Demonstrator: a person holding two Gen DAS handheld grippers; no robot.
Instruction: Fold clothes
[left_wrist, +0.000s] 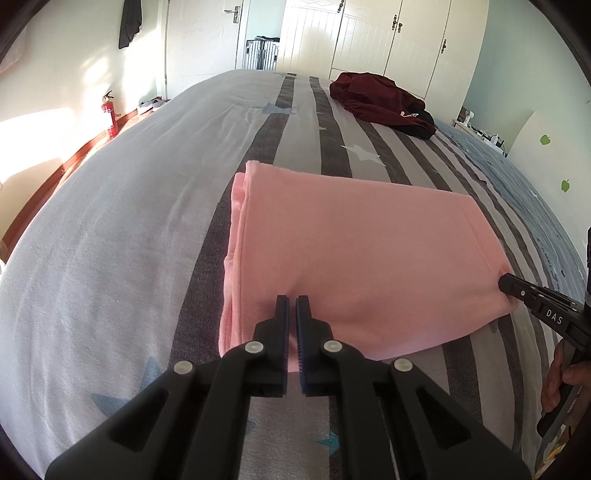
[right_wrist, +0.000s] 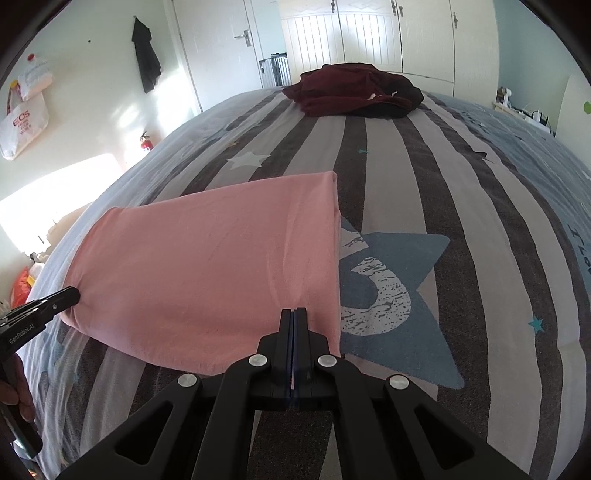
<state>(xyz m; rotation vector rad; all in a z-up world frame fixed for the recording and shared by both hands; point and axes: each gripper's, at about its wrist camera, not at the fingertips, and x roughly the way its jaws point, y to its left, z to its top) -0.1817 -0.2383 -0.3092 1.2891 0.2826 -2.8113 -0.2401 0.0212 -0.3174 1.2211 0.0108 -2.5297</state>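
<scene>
We see the folded pink garment (left_wrist: 351, 254) lying on the striped star-print bedspread (left_wrist: 129, 221), with a crumpled maroon garment (right_wrist: 351, 90) well apart at the far end of the bed. Our left gripper (left_wrist: 293, 301) has its fingers closed to a narrow slit, pinching the garment's near edge. Our right gripper (right_wrist: 294, 314) has its fingers fully closed on the same edge near its right corner.

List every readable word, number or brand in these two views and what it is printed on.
"DAS": right gripper, on its side.
"GenRobot.AI": left gripper, on its side.
"EOS": white tote bag; smaller lines below unreadable.
"3": blue star on the bedspread.
Lettering at the bedspread's right edge: too distorted to read.
</scene>
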